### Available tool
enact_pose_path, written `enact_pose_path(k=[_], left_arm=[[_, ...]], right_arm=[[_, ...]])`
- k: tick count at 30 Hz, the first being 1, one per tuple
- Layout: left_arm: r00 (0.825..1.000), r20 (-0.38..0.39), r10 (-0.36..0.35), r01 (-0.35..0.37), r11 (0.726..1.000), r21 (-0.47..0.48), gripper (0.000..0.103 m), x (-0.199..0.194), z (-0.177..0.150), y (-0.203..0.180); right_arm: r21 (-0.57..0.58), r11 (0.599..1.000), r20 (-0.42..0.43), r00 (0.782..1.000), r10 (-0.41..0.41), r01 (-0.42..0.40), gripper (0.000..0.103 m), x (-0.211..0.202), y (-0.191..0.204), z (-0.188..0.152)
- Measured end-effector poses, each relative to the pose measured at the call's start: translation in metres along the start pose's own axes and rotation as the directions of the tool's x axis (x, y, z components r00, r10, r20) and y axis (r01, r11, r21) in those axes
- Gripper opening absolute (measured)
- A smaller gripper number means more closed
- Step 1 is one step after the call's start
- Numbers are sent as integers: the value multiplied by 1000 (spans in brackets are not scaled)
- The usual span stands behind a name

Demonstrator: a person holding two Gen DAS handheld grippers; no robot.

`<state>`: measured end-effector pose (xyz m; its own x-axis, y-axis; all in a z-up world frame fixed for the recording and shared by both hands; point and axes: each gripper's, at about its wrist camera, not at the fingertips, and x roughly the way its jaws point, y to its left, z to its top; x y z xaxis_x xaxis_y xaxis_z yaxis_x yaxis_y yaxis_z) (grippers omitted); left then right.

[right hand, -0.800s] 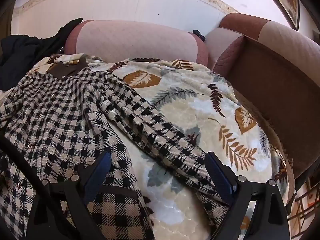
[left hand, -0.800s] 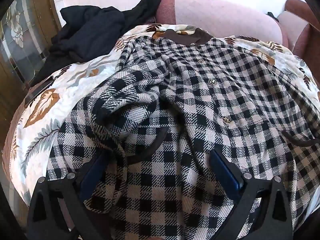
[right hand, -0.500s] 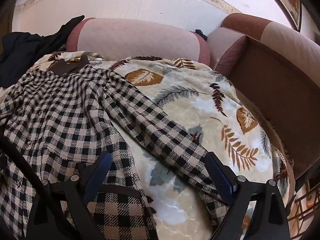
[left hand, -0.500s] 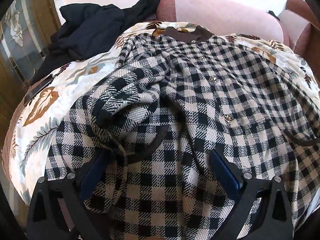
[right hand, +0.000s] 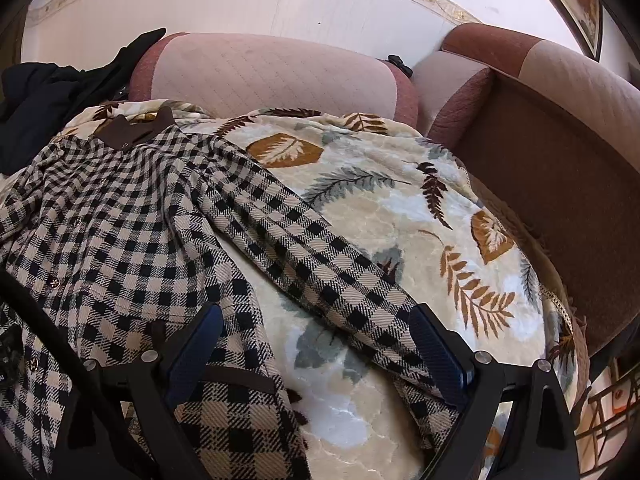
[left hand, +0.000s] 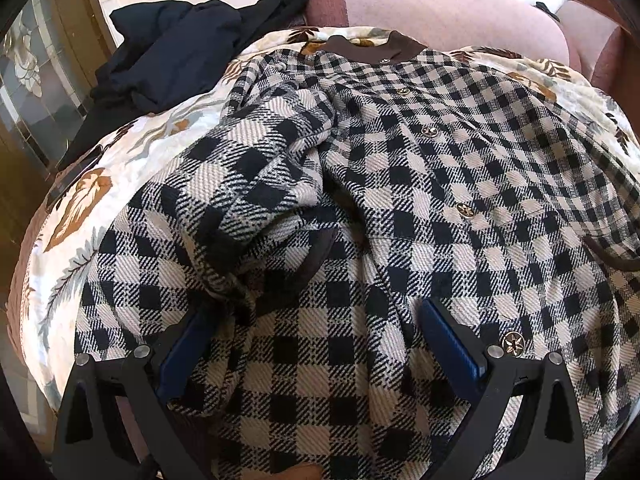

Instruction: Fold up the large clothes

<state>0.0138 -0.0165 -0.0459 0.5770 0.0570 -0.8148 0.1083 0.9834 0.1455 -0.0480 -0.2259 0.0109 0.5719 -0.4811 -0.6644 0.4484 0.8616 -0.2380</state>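
Checked wool cloth, black and cream, covers most of both views: it is a coat (left hand: 460, 184) with a dark brown collar (left hand: 374, 49) and small golden buttons (left hand: 465, 210) down the front. The coat lies face up on a sofa (right hand: 272, 76) that is covered by a cream blanket (right hand: 400, 208) with brown and grey leaves. The collar lies toward the back edge of the seat, near the pink backrest.

One sleeve (left hand: 256, 176) is folded in over the chest and lies there in a thick, wrinkled heap. The other sleeve (right hand: 320, 256) is stretched out flat on the blanket, away from the body of the coat, and runs toward the front edge of the seat.

In the left wrist view the left hand-held gripper (left hand: 316, 332) has its two blue fingers wide apart, low over the lower front of the coat. The heaped sleeve comes down to the left finger, but I cannot tell if cloth is touched; nothing is held between the fingers.

In the right wrist view the right hand-held gripper (right hand: 316, 340) is also wide open and holds nothing. Between its fingers I see the coat's side edge, bare blanket and the end of the flat sleeve.

A dark garment (left hand: 172, 56) lies bunched at the left back corner of the sofa, beside the coat.
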Motion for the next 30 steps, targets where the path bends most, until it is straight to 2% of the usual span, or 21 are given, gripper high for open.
enact_pose_path(k=[6, 13, 30], left_arm=[[1000, 5, 16, -16, 1000, -8, 102, 2, -1, -4], [1000, -18, -3, 3, 999, -41, 103, 4, 4, 3], [999, 41, 17, -16, 1000, -12, 103, -1, -5, -2]], right_arm=[[5, 1000, -4, 1000, -5, 5, 97, 2, -1, 1], [4, 1000, -10, 1000, -9, 9, 97, 4, 1, 1], [24, 1000, -21, 1000, -8, 8, 97, 8, -6, 1]])
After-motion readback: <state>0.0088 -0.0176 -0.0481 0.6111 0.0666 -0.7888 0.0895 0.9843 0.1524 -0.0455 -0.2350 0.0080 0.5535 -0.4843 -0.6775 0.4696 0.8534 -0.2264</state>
